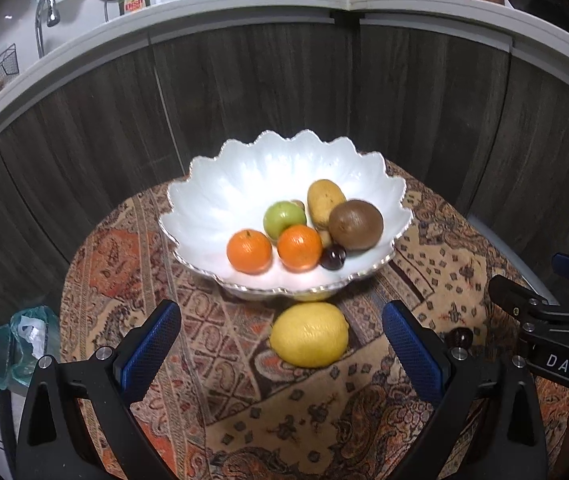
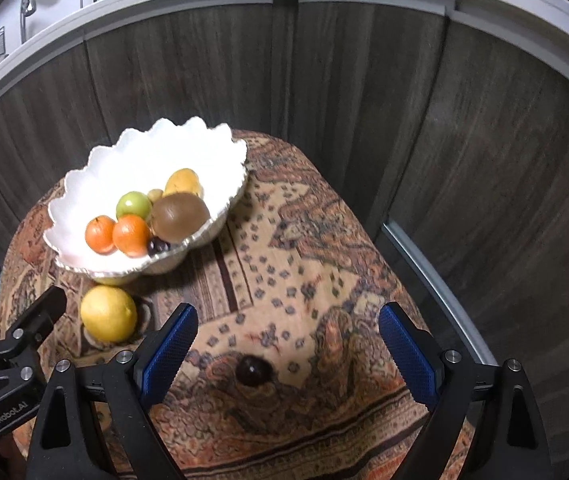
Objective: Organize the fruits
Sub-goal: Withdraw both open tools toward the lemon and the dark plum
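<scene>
Fruits for sorting sit mostly inside a white scalloped ceramic bowl [image 1: 220, 200] on a small round worktop draped in a patterned orange-and-brown paisley cloth [image 2: 324, 264]: two round orange mandarins [image 1: 249, 251], a green apple [image 1: 284, 219], a tan oblong mango-like fruit [image 1: 325, 200], a large brown kiwi-shaped fruit [image 1: 356, 225] and a dark glossy cherry [image 1: 333, 258]. Two pieces remain outside. A bright yellow lemon [image 1: 309, 334] lies on the cloth just beside the bowl's near rim, and a second dark cherry-like fruit [image 2: 254, 369] rests well apart from the bowl.

The left gripper [image 1: 282, 348] hangs above the cloth with its blue-padded jaws spread wide, the lemon framed between them but untouched. The right gripper [image 2: 288, 354] is likewise wide open and empty, angled down over the loose cherry.

Risks from here, as a judgement: the lemon is round and smooth, so a pinch off its widest part could squirt it forward against the bowl's foot or off the worktop. The cherry is small and glossy against wide jaws; a closing pad that meets it off-centre may roll it away across the cloth. The soft cloth could also bunch under descending fingertips, and the two grippers stand near enough to each other to knock together.
</scene>
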A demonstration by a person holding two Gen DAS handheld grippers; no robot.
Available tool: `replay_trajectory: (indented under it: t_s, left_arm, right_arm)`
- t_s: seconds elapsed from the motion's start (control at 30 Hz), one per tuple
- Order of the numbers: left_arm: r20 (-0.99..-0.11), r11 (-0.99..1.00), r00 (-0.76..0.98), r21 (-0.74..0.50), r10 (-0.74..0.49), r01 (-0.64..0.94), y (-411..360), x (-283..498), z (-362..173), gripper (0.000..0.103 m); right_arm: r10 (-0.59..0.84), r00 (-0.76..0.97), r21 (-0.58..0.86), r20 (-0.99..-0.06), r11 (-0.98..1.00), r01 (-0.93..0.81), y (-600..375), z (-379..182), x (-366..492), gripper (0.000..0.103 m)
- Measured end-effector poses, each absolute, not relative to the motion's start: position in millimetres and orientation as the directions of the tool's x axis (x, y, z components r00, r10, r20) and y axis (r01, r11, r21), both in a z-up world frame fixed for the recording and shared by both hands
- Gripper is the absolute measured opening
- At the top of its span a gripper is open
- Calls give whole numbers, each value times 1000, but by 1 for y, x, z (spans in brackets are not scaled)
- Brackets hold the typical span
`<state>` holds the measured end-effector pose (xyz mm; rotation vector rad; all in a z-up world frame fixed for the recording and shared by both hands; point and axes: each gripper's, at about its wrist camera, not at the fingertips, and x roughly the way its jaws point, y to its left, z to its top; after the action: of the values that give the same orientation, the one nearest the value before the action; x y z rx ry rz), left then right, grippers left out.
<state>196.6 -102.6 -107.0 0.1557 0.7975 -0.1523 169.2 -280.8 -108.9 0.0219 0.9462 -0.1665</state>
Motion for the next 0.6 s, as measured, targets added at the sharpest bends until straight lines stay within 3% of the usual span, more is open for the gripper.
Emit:
replay_trajectory:
  t_s: [0.6]
  left_arm:
    - [-783, 981, 614, 26, -100, 192, -110, 211, -161, 102]
  right_arm:
    - [-157, 501, -81, -851, 982, 169, -285, -153, 165, 93]
